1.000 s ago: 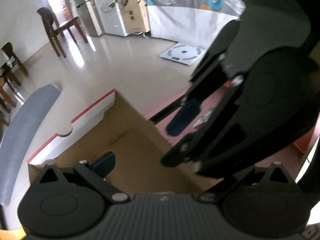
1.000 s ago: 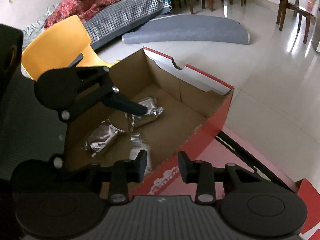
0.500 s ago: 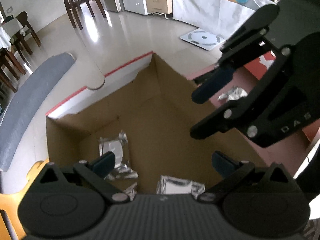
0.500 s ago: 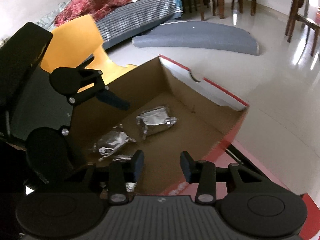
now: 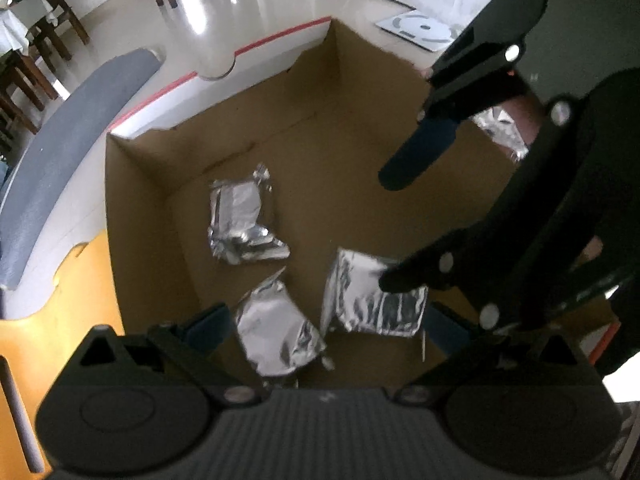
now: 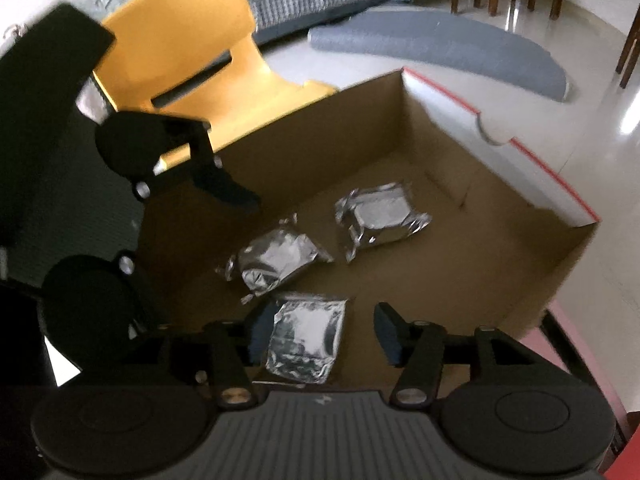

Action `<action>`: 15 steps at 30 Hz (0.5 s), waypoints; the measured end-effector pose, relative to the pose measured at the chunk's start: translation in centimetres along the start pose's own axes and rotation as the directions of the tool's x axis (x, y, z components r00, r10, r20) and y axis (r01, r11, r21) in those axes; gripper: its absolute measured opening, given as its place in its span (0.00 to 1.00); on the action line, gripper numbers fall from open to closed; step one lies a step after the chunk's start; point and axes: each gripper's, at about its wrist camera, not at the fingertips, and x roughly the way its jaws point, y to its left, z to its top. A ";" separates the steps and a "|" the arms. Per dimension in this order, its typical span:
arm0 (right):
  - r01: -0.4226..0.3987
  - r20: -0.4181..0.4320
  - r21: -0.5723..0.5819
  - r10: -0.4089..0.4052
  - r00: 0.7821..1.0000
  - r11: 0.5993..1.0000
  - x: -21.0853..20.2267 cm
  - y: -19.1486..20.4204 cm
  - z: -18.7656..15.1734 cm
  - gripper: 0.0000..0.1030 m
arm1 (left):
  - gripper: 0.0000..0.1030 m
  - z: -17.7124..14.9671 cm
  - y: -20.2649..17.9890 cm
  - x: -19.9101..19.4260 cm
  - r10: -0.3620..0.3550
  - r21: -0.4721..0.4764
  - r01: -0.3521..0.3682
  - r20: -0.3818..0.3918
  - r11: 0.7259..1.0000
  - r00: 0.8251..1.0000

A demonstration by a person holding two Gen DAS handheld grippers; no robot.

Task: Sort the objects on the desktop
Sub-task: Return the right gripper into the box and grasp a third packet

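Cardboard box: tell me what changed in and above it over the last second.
Both hand-held grippers moved in over the cardboard box. The right hand-held gripper opened wider, and a third foil packet now lies beneath it. The left hand-held gripper is open and empty. The other two foil packets stayed put.

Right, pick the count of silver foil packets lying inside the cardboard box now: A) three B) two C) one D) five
A: three foil packets lie on the cardboard box floor, at and.
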 end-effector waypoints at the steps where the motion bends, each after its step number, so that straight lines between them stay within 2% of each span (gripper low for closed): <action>1: -0.001 -0.015 -0.005 0.001 1.000 1.000 0.4 0.3 0.0 0.55 | 1.00 -0.2 0.1 0.1 0.002 0.000 -0.002 -0.007 1.000 1.000; 8: 0.003 -0.101 0.021 -0.001 0.995 1.000 2.9 0.8 0.1 0.65 | 1.00 -1.4 0.1 0.9 0.054 0.034 -0.053 -0.050 0.998 0.997; 15: 0.021 -0.156 0.070 -0.010 0.988 0.997 4.4 0.7 0.3 0.66 | 1.00 -2.1 0.3 1.2 0.049 0.036 -0.047 -0.063 0.998 0.997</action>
